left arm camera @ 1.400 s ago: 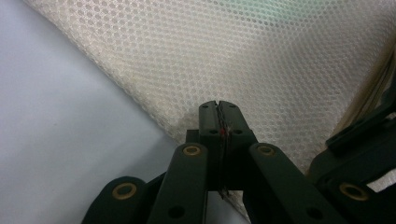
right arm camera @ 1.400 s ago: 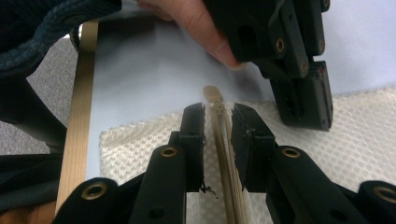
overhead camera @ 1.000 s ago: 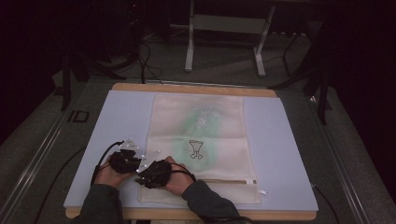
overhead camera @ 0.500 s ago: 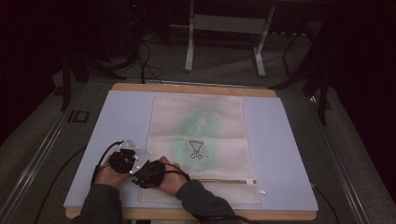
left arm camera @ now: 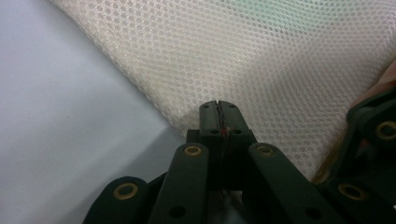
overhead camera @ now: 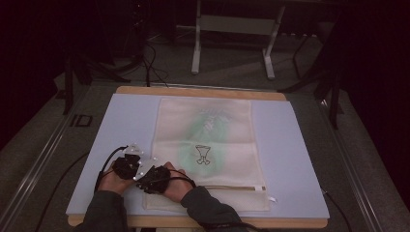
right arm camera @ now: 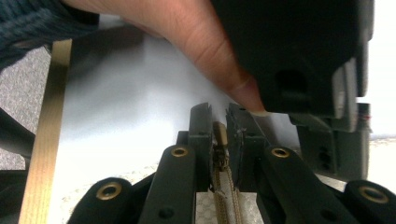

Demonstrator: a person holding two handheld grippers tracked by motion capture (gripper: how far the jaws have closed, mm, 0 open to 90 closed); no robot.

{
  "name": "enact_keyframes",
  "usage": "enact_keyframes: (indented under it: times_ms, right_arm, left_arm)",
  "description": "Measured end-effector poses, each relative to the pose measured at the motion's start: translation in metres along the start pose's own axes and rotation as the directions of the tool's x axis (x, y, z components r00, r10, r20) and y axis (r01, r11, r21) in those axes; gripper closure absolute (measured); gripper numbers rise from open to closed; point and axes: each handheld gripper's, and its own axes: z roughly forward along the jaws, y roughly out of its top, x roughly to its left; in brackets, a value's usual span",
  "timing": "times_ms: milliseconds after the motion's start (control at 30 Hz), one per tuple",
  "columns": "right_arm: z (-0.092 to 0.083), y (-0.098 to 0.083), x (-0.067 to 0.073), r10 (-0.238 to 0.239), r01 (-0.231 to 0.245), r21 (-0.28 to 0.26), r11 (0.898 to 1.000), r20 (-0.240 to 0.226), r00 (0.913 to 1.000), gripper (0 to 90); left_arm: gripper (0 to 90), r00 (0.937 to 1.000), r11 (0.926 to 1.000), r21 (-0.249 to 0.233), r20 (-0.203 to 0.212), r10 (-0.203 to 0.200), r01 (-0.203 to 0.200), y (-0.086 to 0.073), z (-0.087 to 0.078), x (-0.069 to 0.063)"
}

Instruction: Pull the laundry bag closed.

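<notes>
A cream mesh bag (overhead camera: 208, 140) with a goblet print lies flat on the pale blue mat (overhead camera: 121, 125). Both grippers meet at its near left corner. My left gripper (left arm camera: 218, 106) is shut on the bag's mesh edge (left arm camera: 280, 70); in the high view the left gripper (overhead camera: 138, 169) sits just left of the bag. My right gripper (right arm camera: 218, 112) has just been closing and is now shut on the tan zipper pull (right arm camera: 219, 133), at the left end of the zipper (overhead camera: 232, 187). In the high view the right gripper (overhead camera: 147, 182) points left, under the hand.
The mat lies on a wooden table whose far edge (overhead camera: 203, 92) and near edge (right arm camera: 44, 130) show. The person's left hand (right arm camera: 201, 42) crowds right over the right gripper's jaws. Grey carpet and a white stand (overhead camera: 232, 29) lie beyond the table.
The right hand has edged a little to the left, toward the left gripper. The left hand and the bag have stayed put.
</notes>
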Motion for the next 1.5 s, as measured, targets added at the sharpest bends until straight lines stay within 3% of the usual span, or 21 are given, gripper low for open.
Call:
enact_keyframes:
  times_ms: [500,667,800,900,1133,1500]
  right_arm:
    - [-0.011,-0.006,-0.001,0.003,-0.003,-0.011,1.0,-0.004,1.0,85.9]
    - [-0.005,-0.003,0.0,0.006,-0.006,0.005,1.0,-0.006,1.0,80.5]
    - [0.003,0.002,0.002,-0.022,0.021,0.038,0.999,0.021,0.9995,76.8]
    - [0.006,0.004,0.002,-0.018,0.017,0.051,0.999,0.022,0.9996,79.1]
    - [0.004,0.004,0.003,-0.002,0.002,0.014,1.0,0.028,0.9996,81.1]
    - [-0.012,0.002,0.003,0.009,-0.007,-0.038,0.999,0.033,0.9994,81.1]
  left_arm:
    - [89.1,0.9999,0.9999,-0.003,0.005,-0.01,0.01,0.0,0.0,0.001]
    - [89.1,0.9999,0.9999,-0.003,0.009,-0.01,0.01,0.0,0.0,0.002]
    - [88.9,0.9997,0.9998,-0.009,0.013,-0.02,0.02,-0.001,-0.001,0.002]
    - [88.5,1.0,1.0,-0.007,0.004,-0.004,0.004,0.0,-0.001,0.001]
    - [88.0,1.0,0.9997,-0.023,-0.006,-0.003,0.003,0.001,-0.003,0.0]
    - [87.5,0.9998,0.9981,-0.061,-0.016,-0.011,0.01,0.001,-0.007,0.0]
